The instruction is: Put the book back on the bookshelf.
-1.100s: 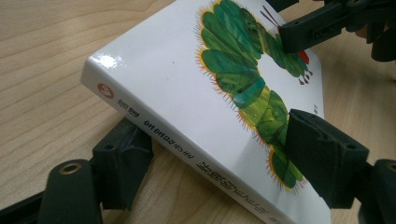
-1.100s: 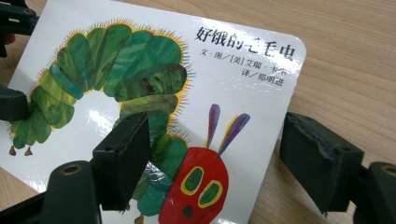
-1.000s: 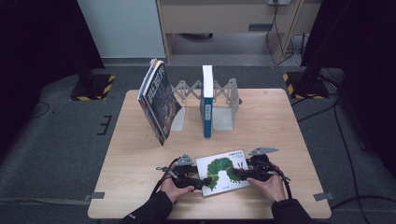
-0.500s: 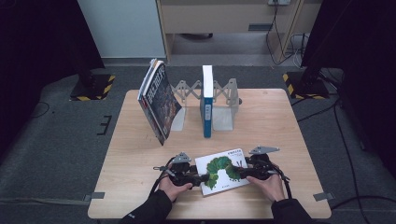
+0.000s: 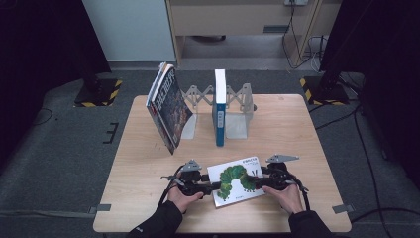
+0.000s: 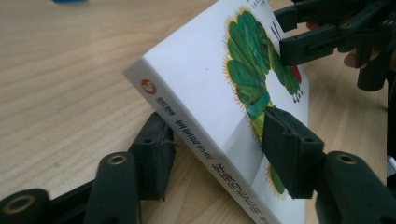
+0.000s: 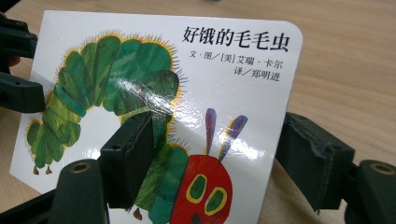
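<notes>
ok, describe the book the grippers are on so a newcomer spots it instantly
On the wooden table, skip the metal book rack at the far edge and look to the near edge. The caterpillar book sits there between the left gripper and right gripper. Only it has a white cover with a green caterpillar.

Place: a recording lab or studio, not a home.
Walls: black curtains [image 5: 44, 44] hang at both sides.
Stands: black bases with yellow-black hazard tape [image 5: 96, 94] on the grey carpet [image 5: 59, 163].
Cabling: loose cables [image 5: 297, 34] trail behind the bare wooden table [image 5: 287, 129].
Floor marks: tape strips [image 5: 101, 208] at the table's corners.
</notes>
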Tool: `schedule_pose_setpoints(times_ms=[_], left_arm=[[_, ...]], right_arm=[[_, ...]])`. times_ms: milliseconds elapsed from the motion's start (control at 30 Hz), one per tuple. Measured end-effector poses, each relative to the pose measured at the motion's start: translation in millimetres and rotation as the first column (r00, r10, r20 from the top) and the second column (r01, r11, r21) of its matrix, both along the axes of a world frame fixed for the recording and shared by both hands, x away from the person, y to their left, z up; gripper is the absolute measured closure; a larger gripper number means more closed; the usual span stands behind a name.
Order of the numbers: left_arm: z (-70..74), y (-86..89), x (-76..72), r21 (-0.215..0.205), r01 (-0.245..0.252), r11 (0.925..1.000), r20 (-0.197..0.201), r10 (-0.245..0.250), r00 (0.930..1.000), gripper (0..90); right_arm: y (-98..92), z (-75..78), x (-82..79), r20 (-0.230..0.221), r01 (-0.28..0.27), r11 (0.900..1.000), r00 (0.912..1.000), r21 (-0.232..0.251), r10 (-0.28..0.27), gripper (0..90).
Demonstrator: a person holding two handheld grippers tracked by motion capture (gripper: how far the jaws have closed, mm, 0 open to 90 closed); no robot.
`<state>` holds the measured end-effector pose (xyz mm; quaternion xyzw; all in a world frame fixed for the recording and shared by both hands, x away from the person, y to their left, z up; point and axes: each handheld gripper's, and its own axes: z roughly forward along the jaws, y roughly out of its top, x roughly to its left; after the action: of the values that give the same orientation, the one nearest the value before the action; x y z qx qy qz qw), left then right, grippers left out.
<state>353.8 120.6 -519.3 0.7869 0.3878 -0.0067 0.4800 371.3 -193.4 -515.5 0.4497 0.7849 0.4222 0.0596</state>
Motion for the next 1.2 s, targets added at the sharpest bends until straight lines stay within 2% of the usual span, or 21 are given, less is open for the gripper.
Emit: schedule_pose_setpoints(times_ms=[233, 300, 500, 667, 800, 867, 1000, 1067, 1200], left_arm=[[13.4, 2.0, -0.3, -0.021, -0.020, 0.9996, 0.081, 0.021, 0.9965, 55.2], [14.8, 2.0, -0.9, -0.030, -0.015, 0.9994, 0.093, 0.018, 0.9955, 57.4], [11.3, 0.5, -3.0, -0.027, -0.001, 0.9996, 0.103, 0.003, 0.9947, 55.7], [3.8, -3.9, -4.3, -0.036, 0.028, 0.9989, 0.064, -0.026, 0.9976, 51.2], [6.9, -2.9, -3.8, -0.044, 0.032, 0.9985, 0.046, -0.030, 0.9985, 53.6], [11.1, -2.5, -3.9, -0.046, 0.031, 0.9984, 0.059, -0.028, 0.9979, 56.3], [20.2, 0.2, -2.6, -0.069, 0.005, 0.9976, 0.106, 0.003, 0.9944, 63.6], [21.5, -0.5, -2.8, -0.064, 0.002, 0.9979, 0.134, 0.007, 0.9909, 64.6], [20.3, 0.0, -3.6, -0.077, 0.012, 0.9970, 0.132, -0.001, 0.9913, 65.2]], right_arm=[[-4.1, 9.0, 1.8, 0.079, 0.014, 0.998, 0.9967, 0.056, -0.019, 30.3], [-5.2, 11.0, 1.3, 0.096, 0.021, 0.997, 0.9950, 0.068, -0.028, 31.2], [-4.7, 10.7, -0.6, 0.120, 0.017, 0.998, 0.9926, 0.053, -0.023, 32.0], [-2.5, 8.7, -0.9, 0.107, 0.008, 1.000, 0.9942, 0.029, -0.011, 31.7], [-2.7, 8.8, -0.8, 0.105, 0.007, 0.999, 0.9944, 0.032, -0.011, 31.6], [-3.6, 9.7, -0.8, 0.116, 0.007, 0.999, 0.9932, 0.041, -0.012, 31.8], [-7.0, 15.3, -0.7, 0.155, 0.017, 0.995, 0.9873, 0.102, -0.033, 33.8], [-6.9, 17.4, -0.8, 0.183, 0.018, 0.994, 0.9824, 0.107, -0.037, 32.8], [-7.1, 16.2, -1.5, 0.188, 0.010, 0.995, 0.9817, 0.098, -0.029, 31.7]])
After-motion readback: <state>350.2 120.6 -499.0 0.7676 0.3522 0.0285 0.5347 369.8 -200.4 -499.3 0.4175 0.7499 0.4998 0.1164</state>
